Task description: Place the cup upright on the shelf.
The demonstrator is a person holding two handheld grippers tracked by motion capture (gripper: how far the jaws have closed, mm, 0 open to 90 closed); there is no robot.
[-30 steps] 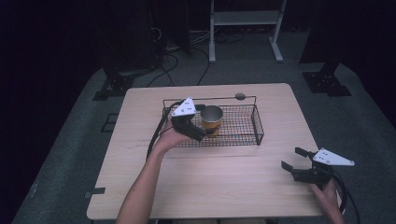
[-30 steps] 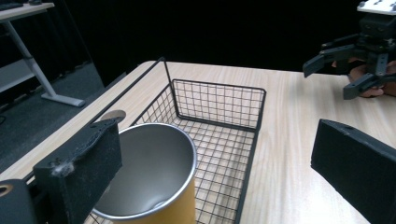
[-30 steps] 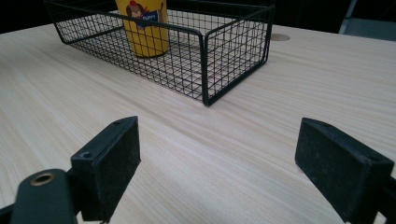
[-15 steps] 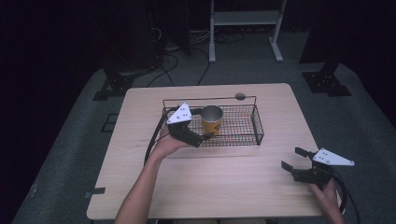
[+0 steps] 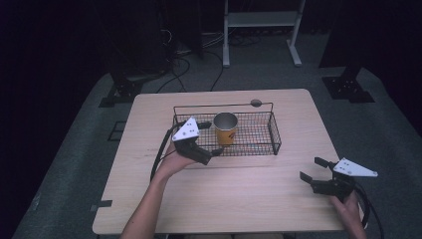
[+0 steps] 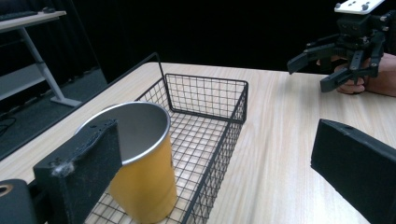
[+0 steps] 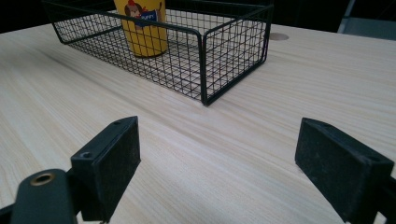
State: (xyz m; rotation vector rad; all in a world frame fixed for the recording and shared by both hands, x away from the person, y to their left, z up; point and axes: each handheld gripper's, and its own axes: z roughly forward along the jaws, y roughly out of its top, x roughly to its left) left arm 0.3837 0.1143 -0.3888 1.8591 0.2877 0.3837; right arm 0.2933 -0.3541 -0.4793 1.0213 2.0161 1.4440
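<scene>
A yellow metal cup [image 5: 225, 129] stands upright in the left part of a black wire basket [image 5: 272, 135] on the wooden table [image 5: 239, 199]. My left gripper [image 5: 213, 138] hangs open at the basket's left front corner, just left of the cup and not holding it. In the left gripper view the cup [image 6: 140, 177] sits behind the left jaw, inside the basket [image 6: 243, 100], with the gap of the left gripper [image 6: 219, 158] wide. My right gripper [image 5: 311, 169] rests open at the table's front right. Its view faces the basket [image 7: 233, 42] and cup [image 7: 140, 28] across bare wood, the right gripper [image 7: 224, 149] holding nothing.
The basket's right part holds nothing. A round grommet [image 5: 256, 103] lies in the tabletop behind the basket. Beyond the table a white desk frame [image 5: 259, 20] and cables lie on the grey floor. The left gripper view shows the right gripper [image 6: 308, 74] across the table.
My left gripper has drawn back from the cup, a little to the left and toward the table's near side. The cup, the basket and the right gripper have stayed put.
</scene>
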